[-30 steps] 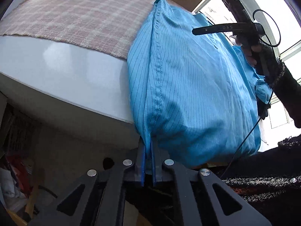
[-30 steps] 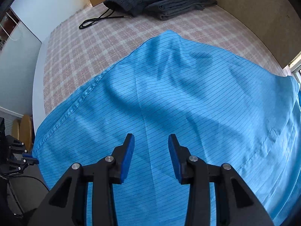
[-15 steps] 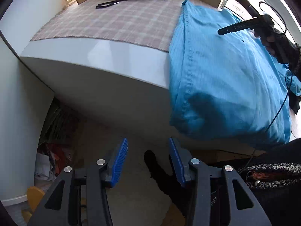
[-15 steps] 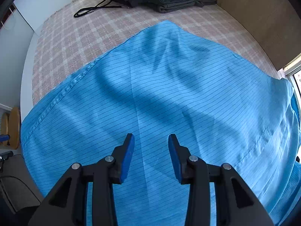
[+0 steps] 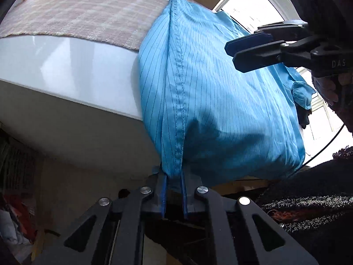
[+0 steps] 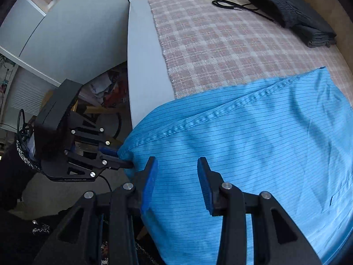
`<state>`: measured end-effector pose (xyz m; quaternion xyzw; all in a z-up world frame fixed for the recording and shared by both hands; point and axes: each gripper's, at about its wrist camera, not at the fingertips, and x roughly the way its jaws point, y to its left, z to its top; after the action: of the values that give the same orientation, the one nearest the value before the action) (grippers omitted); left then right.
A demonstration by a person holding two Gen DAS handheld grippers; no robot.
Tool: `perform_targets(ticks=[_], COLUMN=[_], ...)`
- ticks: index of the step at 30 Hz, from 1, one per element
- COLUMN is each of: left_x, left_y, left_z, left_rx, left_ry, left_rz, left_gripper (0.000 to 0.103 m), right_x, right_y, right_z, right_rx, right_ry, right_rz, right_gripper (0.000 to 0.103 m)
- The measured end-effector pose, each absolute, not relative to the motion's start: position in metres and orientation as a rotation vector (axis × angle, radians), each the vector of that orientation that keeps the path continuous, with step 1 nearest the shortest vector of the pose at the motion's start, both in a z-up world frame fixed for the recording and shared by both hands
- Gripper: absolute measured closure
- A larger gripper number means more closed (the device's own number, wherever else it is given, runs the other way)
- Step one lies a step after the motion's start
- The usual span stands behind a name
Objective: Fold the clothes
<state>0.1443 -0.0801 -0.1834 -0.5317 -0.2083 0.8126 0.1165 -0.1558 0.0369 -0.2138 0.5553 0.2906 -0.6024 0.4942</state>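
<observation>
— Between the blue pads of our left gripper (image 5: 173,195) we see the corner of the blue garment (image 5: 220,101); the jaws are closed on the cloth, at the seam that runs up from them. Do we hold anything with the other tool?

— No. Our right gripper (image 6: 176,185) hovers above the cloth with its jaws apart, and nothing is between the pads. From its camera we see the left gripper at the lower left, pinching the same corner where it hangs over the edge.

— And where does the garment lie?

— It is spread on the white table (image 6: 143,66), over the near part of the checked pink cloth (image 6: 220,44), and its near end hangs down past the table edge. It has thin dark stripes.

— What do we see behind it?

— Farther on the checked cloth lies a black cord (image 6: 238,6), and beside it, at the far edge, a pile of dark folded clothes (image 6: 293,19). They are well apart from the blue garment. At the right of the left camera's view a hand (image 5: 331,86) holds the right gripper, before a bright window (image 5: 253,6).
</observation>
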Motion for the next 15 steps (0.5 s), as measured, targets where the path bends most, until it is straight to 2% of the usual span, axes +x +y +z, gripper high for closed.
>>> perform_targets(ticks=[5, 10, 15], left_x=[0.158, 0.158, 0.152], left_y=[-0.063, -0.038, -0.013], left_z=[-0.126, -0.088, -0.075], left_rx=[-1.399, -1.315, -1.318], left_ry=[-0.562, -0.422, -0.277], left_rz=[2.460, 2.513, 2.536], left_gripper=[0.096, 0.096, 0.096], right_x=[-0.157, -0.165, -0.160], right_y=[0.016, 0.007, 0.008], right_z=[-0.205, -0.206, -0.210], right_rx=[1.428, 1.588, 1.629], right_ry=[0.661, 0.509, 0.596], right_rz=[-1.550, -1.533, -1.532], right_gripper=[0.066, 0.066, 0.066])
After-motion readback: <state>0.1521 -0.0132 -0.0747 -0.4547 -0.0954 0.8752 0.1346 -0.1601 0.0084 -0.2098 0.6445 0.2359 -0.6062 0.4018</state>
